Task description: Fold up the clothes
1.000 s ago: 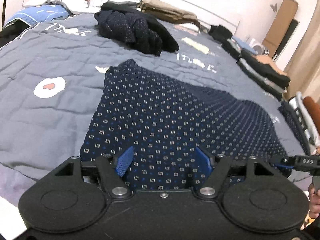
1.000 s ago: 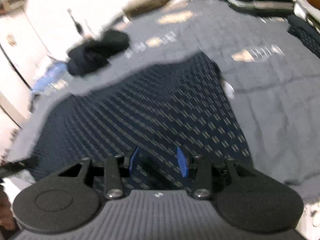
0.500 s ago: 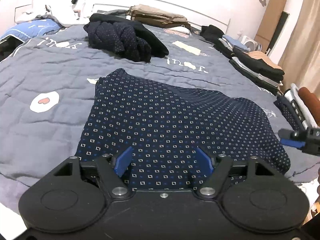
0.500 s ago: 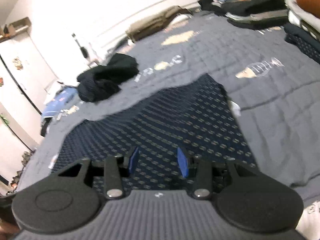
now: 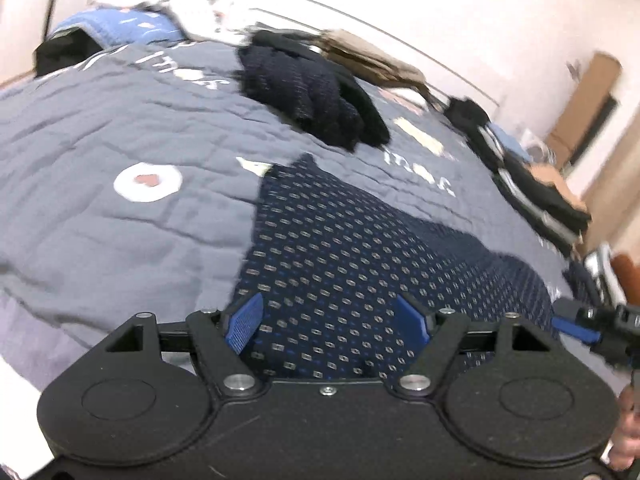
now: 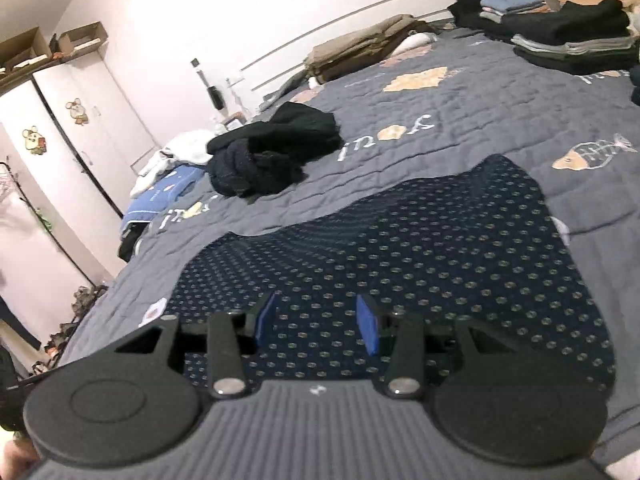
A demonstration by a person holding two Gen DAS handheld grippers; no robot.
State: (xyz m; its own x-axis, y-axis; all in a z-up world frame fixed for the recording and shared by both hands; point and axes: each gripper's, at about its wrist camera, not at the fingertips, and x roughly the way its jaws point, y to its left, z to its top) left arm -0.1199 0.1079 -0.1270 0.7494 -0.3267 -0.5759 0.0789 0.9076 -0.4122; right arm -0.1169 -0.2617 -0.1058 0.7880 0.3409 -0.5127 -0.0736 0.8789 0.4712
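A navy garment with a small square print (image 5: 360, 248) lies spread flat on the grey quilt (image 5: 120, 240). My left gripper (image 5: 330, 304) hovers over the garment's near left edge, open, with only flat cloth seen beneath its blue pads (image 5: 244, 322). In the right wrist view the same garment (image 6: 420, 248) spreads ahead. My right gripper (image 6: 316, 304) hangs over its near edge, open with a narrower gap and nothing between the pads. The right gripper (image 5: 588, 330) also shows at the left view's right edge, with a hand below it.
A heap of dark unfolded clothes (image 6: 272, 152) lies beyond the garment. Folded stacks (image 6: 568, 28) line the bed's right side, and tan folded items (image 6: 360, 48) sit by the headboard. A white wardrobe (image 6: 72, 140) stands left of the bed.
Both grippers have lifted and drawn back a little, and the right view now takes in more of the room. The left view has tilted. The garment lies as before.
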